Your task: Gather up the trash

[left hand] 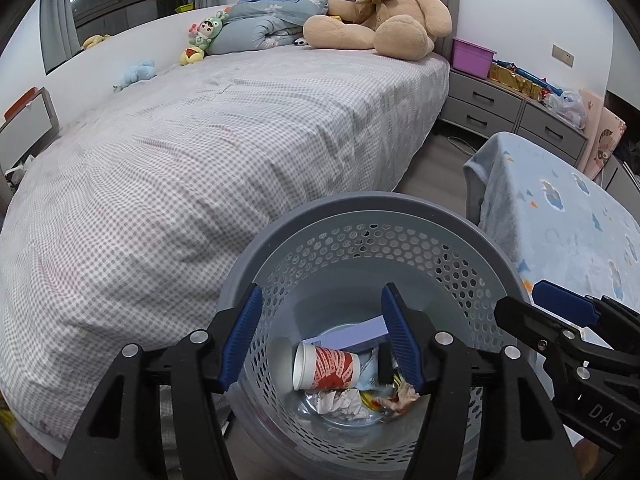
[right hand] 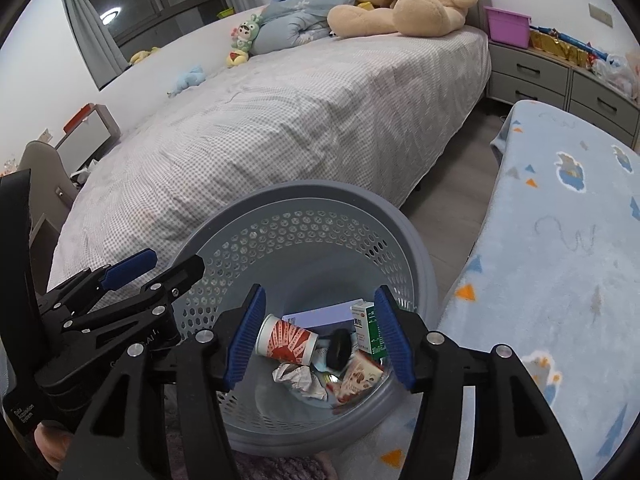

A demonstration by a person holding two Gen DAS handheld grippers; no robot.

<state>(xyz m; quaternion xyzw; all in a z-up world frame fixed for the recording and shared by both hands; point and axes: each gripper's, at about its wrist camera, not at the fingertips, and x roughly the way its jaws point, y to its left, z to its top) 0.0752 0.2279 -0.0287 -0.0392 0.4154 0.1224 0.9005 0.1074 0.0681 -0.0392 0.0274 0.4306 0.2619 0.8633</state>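
A grey perforated wastebasket (left hand: 360, 204) (right hand: 304, 190) stands on the floor between the bed and a blanket-covered surface. Inside lie a red-printed paper cup (left hand: 326, 368) (right hand: 286, 340), crumpled paper (left hand: 340, 402) (right hand: 298, 376), a snack wrapper (right hand: 358, 376), a black roll (right hand: 339, 350) and a green-and-white box (right hand: 366, 328). My left gripper (left hand: 320, 292) (right hand: 168, 266) hangs open over the basket's left side. My right gripper (right hand: 320, 292) (left hand: 520, 302) is open over its right side. The box shows right beside the right pad; no pad presses on it.
A bed with a grey checked sheet (left hand: 200, 160) fills the left, with a big teddy bear (left hand: 380, 12) and small plush toys at its head. A light blue blanket (right hand: 560, 260) covers a surface on the right. Grey drawers (left hand: 500, 108) stand at the back wall.
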